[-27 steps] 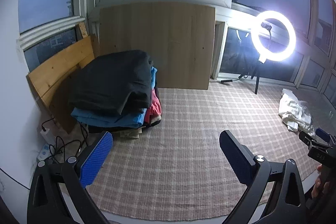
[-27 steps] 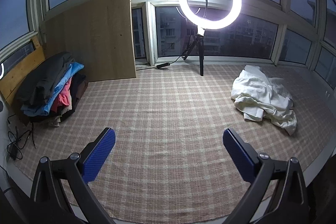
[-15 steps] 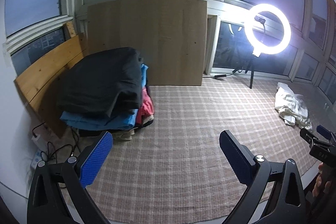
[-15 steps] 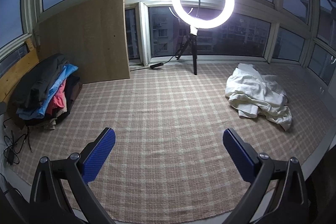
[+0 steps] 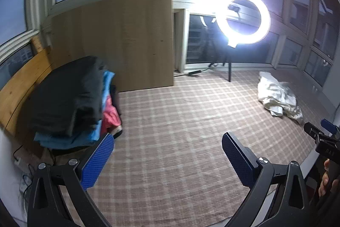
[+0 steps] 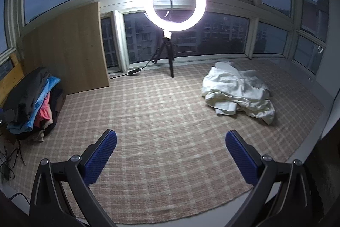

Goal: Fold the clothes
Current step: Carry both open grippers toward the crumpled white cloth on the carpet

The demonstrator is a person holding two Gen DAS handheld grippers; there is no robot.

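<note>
A crumpled white garment (image 6: pixel 238 93) lies on the checked rug (image 6: pixel 161 120) at the right, far ahead of my right gripper (image 6: pixel 171 139), which is open and holds nothing. In the left wrist view the same white garment (image 5: pixel 277 99) sits at the far right. A stack of folded clothes (image 5: pixel 72 99), black on top with blue and red beneath, stands at the left. My left gripper (image 5: pixel 167 143) is open and empty, above the rug, with the stack just left of its left finger. The stack (image 6: pixel 34 103) also shows at the left edge of the right wrist view.
A lit ring light (image 6: pixel 176 2) on a tripod stands by the windows at the back. A wooden panel (image 5: pixel 119 44) leans against the wall behind the stack. Cables (image 6: pixel 8 163) lie on the floor at the left. A hand (image 5: pixel 326 178) holds the other gripper at the right edge.
Both cameras have swung to the right and nearer the rug. The clothes stack has slid left in both views and the white garment has drawn closer. Both grippers stay open.
</note>
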